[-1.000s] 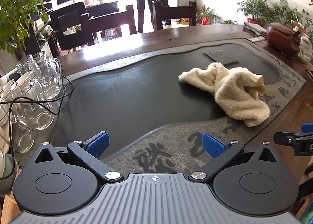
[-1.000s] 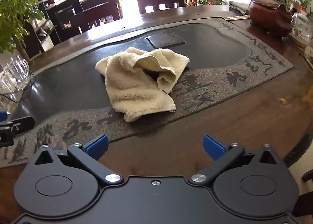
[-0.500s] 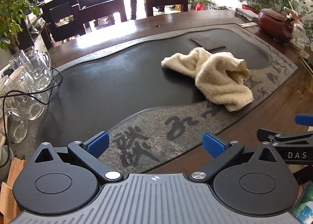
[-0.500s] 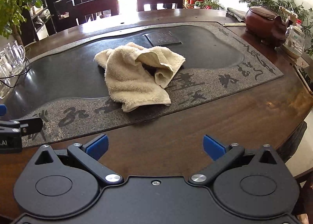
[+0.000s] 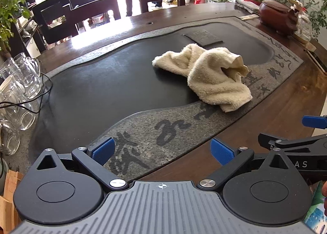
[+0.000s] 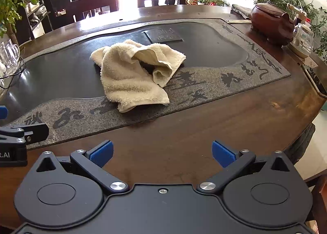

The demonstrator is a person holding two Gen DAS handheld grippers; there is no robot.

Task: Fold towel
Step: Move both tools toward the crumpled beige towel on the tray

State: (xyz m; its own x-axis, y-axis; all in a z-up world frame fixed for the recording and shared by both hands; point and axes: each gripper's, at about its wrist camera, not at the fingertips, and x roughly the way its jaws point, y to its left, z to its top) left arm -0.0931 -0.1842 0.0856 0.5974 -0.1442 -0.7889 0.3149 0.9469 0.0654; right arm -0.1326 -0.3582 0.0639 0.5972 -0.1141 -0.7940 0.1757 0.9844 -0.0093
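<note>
The folding has not begun: the cream towel lies crumpled in a loose heap on the stone tea tray, straddling the line where the tray's dark polished basin meets its grey speckled near border, roughly midway along the near edge of the surface. One flap is doubled over on itself and a hemmed corner curls down toward the border. Both claws sit back over the surface's near edge, well apart from the cloth: the left claw has its blue pads spread wide with nothing between them, and the right claw is likewise spread and empty. The step in hand looks like the approach. The next move probably calls for carrying each claw forward to a separate corner or hem, pinching only a single layer, then lifting and pulling apart to spread the cloth flat before any fold; the doubled flap could make it easy to catch two layers at once. As for writing, large dark brush-style characters run along the grey border, too stylised to read with confidence. The side of one claw body shows the partial letters "A S" in the left view and ".AI" in the right view.
</note>
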